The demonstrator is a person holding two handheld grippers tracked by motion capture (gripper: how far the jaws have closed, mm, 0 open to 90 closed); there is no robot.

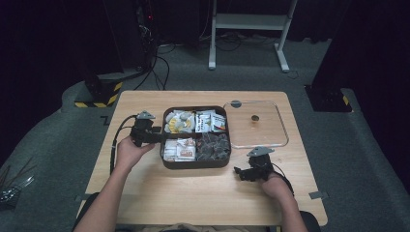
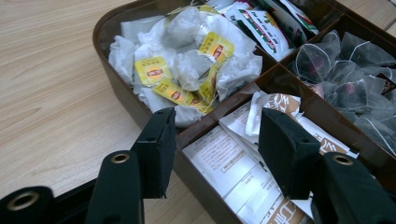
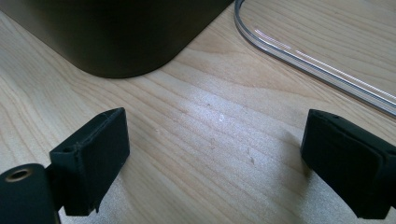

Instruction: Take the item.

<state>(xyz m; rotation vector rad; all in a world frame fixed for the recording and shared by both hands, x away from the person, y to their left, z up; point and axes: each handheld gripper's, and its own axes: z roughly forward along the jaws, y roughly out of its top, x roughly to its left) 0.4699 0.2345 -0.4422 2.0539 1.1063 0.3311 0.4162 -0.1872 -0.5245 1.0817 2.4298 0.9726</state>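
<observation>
Forearms come in from the near edge of the counter [image 1: 203, 193], 1 to each side of the brown 4-compartment tray [image 1: 196, 163] that sits mid-counter, its clear lid [image 1: 258, 124] lying flat just to the right of it. Of the 2 tools, the left hand-held gripper [image 1: 153, 136] is the one that matters: it is right at the tray's left wall, jaws spread apart and holding nothing, straddling the divider between the far-left compartment of yellow-tagged tea bags [image 2: 187, 70] and the near-left compartment of white paper sachets [image 2: 243, 158]. From that gripper's own view the sachets lie directly ahead and slightly below, between the jaws, their long sides running away from the tool. The right hand-held gripper [image 1: 251, 173] rests on bare wood near the tray's near-right corner, jaws wide apart and empty, well clear of the contents. I'd judge the left one nearer for a pick.
</observation>
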